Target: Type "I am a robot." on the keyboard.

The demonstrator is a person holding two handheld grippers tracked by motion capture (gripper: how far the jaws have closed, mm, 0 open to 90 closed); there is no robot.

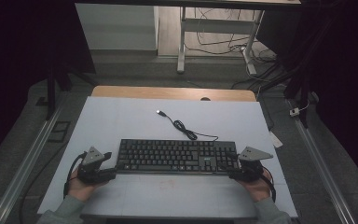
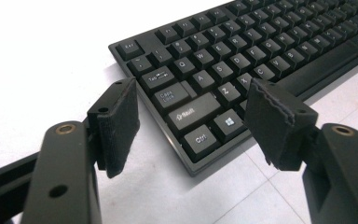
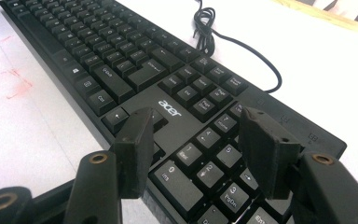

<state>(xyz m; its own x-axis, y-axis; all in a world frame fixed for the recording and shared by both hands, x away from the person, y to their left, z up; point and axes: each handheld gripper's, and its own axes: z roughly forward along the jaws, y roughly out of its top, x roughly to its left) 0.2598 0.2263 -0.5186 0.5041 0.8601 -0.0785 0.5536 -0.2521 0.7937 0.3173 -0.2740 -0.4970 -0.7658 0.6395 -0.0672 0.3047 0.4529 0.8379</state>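
The black keyboard (image 1: 177, 156) lies flat on the white worktop (image 1: 121, 121), spanning from the left tool (image 1: 106, 169) to the right tool (image 1: 235, 170), one at each end. Both tools stand wide open, gripping nothing: the left's jaws flank the Ctrl corner, the right's hang over the number pad. The keyboard's cable (image 1: 186, 130) coils beyond the tools.

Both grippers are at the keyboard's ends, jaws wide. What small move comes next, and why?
Probably close both on the keyboard. The left gripper straddles its Ctrl corner, the right gripper hangs over its numpad end; both stand open, pads pressing nothing. I can't tell whether the right needs to drop first.
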